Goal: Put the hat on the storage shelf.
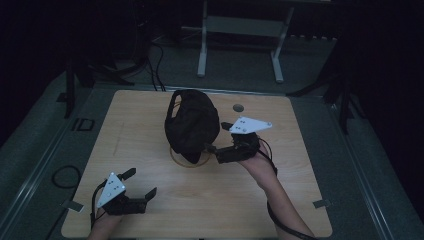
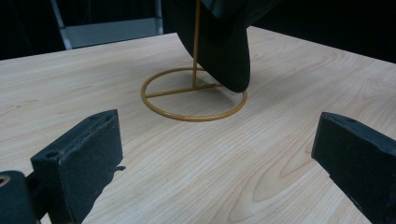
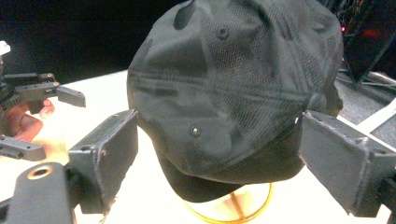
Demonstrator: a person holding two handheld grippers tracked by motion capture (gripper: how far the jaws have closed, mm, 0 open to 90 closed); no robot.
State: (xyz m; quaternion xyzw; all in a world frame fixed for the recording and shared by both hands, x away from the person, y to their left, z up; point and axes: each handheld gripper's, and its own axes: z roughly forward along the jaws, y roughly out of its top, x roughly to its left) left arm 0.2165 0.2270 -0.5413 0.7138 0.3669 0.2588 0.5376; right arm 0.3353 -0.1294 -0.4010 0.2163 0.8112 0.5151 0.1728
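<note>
A black cap (image 1: 192,125) hangs on a thin gold wire stand (image 1: 190,159) with a ring base, in the middle of the wooden table (image 1: 150,130). My right gripper (image 1: 217,136) is at the cap's right side and stands open. In the right gripper view its jaws flank the cap (image 3: 233,84), close to the fabric on both sides, above the stand's ring (image 3: 233,212). My left gripper (image 1: 140,182) is open near the table's front left corner, well away from the cap. Its view looks at the ring base (image 2: 187,116) and the cap's brim (image 2: 229,51).
A small round hole (image 1: 238,107) sits in the tabletop behind the right gripper. Past the far edge, a grey metal frame (image 1: 240,25) stands on the floor with cables (image 1: 155,70) beside it. The left gripper (image 3: 51,121) shows far off in the right gripper view.
</note>
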